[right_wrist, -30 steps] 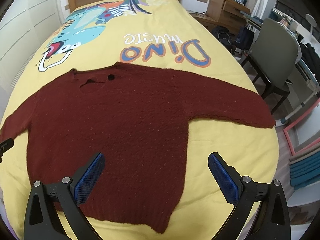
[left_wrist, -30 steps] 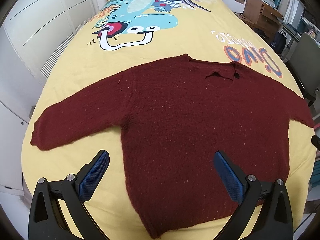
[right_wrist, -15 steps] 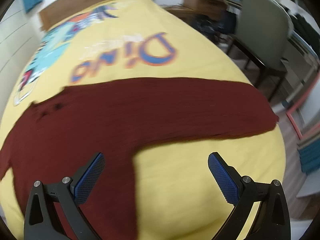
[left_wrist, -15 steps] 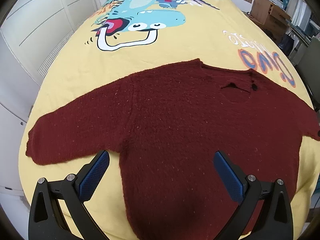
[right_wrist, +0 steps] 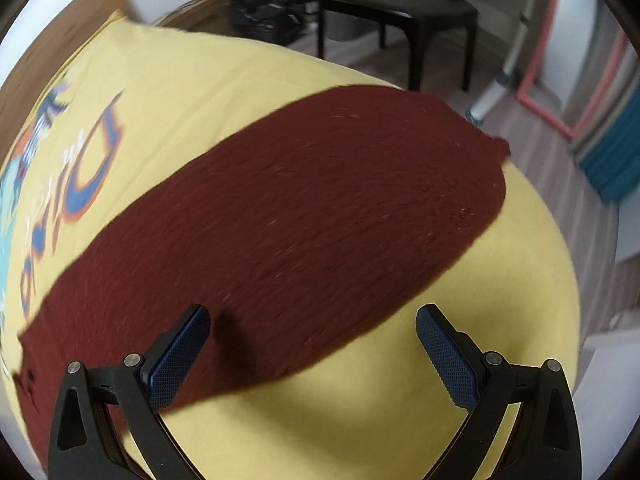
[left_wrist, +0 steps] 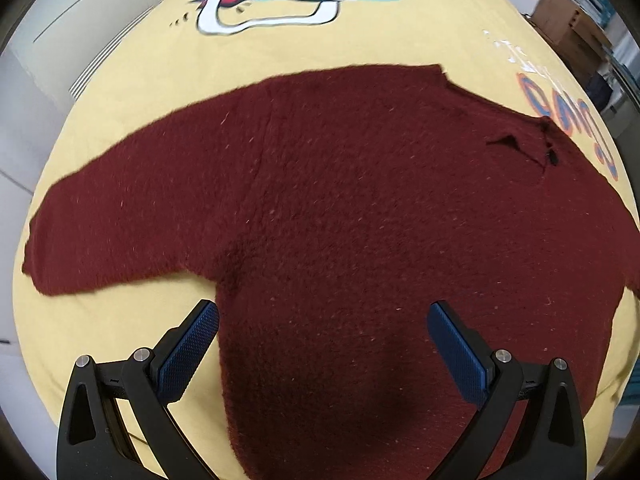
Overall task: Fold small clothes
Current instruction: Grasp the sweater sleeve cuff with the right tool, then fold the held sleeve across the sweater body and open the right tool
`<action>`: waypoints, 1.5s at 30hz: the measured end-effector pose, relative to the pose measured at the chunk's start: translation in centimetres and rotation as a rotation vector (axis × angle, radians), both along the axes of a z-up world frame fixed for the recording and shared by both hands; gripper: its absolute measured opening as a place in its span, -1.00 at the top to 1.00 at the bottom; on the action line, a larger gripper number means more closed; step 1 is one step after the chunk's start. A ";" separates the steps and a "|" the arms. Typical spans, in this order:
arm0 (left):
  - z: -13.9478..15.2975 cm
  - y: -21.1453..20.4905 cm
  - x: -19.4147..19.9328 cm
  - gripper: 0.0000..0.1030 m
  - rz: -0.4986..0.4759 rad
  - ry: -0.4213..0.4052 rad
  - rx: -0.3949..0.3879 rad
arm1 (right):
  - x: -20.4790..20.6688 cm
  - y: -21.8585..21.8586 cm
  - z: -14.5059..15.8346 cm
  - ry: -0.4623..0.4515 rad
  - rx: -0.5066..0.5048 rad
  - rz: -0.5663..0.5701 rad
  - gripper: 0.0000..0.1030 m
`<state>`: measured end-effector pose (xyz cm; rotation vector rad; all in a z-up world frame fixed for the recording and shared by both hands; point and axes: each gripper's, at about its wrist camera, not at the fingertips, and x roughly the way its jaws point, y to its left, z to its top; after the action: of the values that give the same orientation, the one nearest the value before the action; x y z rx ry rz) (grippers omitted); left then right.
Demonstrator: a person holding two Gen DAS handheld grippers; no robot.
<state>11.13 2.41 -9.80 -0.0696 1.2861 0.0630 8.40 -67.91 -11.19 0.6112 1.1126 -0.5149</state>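
Maroon knit fills both views: the sweater (left_wrist: 360, 240) lies flat and face up on the yellow bed sheet (left_wrist: 132, 92), sleeves spread out to both sides, nothing folded yet. Compared with one second ago, both cameras have come lower and closer to the cloth, and each has turned outward. The left hand-held gripper (left_wrist: 323, 344) now sits over the left armpit area, its jaws wide apart and empty, one blue pad on the sheet side at 8 o'clock and the other over the body at 4 o'clock. The right hand-held gripper (right_wrist: 313, 346) has swung away from the body toward the right sleeve (right_wrist: 320, 208), which now runs from 8 o'clock up to its cuff at 2 o'clock, near the bed edge and the dark chair (right_wrist: 400, 8). Its jaws are also wide and hold nothing. The right view is blurred, so I think this hand is in fast motion. My judgement: the approach is under way, and the first fold will probably bring a sleeve across the body.
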 end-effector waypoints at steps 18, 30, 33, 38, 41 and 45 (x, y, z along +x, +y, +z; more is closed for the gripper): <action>-0.5 3.0 -1.2 -0.98 -0.011 0.003 0.007 | 0.1 -1.9 2.9 -0.109 0.039 0.011 0.72; 1.1 5.0 -1.1 -0.98 -0.059 -0.041 -0.015 | 1.8 13.5 17.0 -0.372 -0.103 0.400 0.74; 2.2 5.4 -1.1 -0.98 -0.069 -0.063 -0.032 | 3.1 18.5 19.0 -0.409 -0.090 0.490 0.74; 3.9 5.4 -0.3 -0.98 -0.086 -0.093 -0.031 | 4.5 26.6 20.7 -0.432 -0.062 0.629 0.74; 4.5 4.2 -0.5 -0.98 -0.090 -0.098 -0.037 | 5.2 31.7 19.5 -0.399 -0.042 0.715 0.74; 3.9 4.1 -0.4 -0.98 -0.090 -0.090 -0.051 | 5.8 36.5 15.1 -0.297 -0.002 0.799 0.74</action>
<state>10.72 6.49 -5.94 -0.0576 1.1998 -0.0502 14.25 -31.40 3.89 0.1909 0.9725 0.2583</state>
